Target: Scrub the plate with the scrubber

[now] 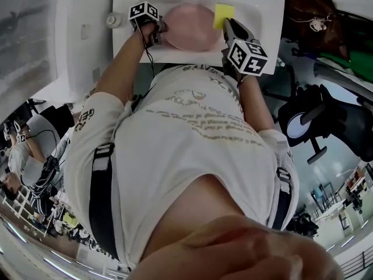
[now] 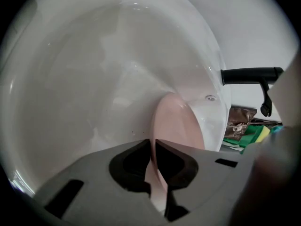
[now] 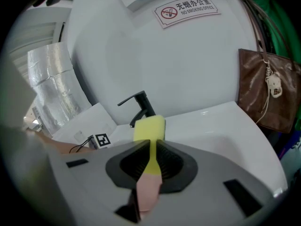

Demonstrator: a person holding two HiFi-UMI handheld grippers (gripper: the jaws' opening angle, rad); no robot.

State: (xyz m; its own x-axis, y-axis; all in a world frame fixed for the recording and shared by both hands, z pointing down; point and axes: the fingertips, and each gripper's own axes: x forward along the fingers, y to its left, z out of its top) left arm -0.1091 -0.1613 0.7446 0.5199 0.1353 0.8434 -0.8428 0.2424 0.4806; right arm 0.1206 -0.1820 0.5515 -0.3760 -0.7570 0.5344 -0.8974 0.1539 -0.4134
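white wall [image 3: 188, 65], black office chair [image 1: 344, 124], brown bag [image 3: 263, 91]

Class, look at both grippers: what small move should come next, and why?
Probably slide the scrubber across onto the plate's face. The left gripper is shut on the plate's rim in the sink, and the right gripper holds the scrubber beside the plate's right edge, seemingly not yet on it.

The round pale-pink plate [image 1: 189, 27] is leaning tilted in the white sink basin [image 1: 265, 22]; the yellow rectangular sponge scrubber [image 1: 223, 14] is hanging just beside its right rim.
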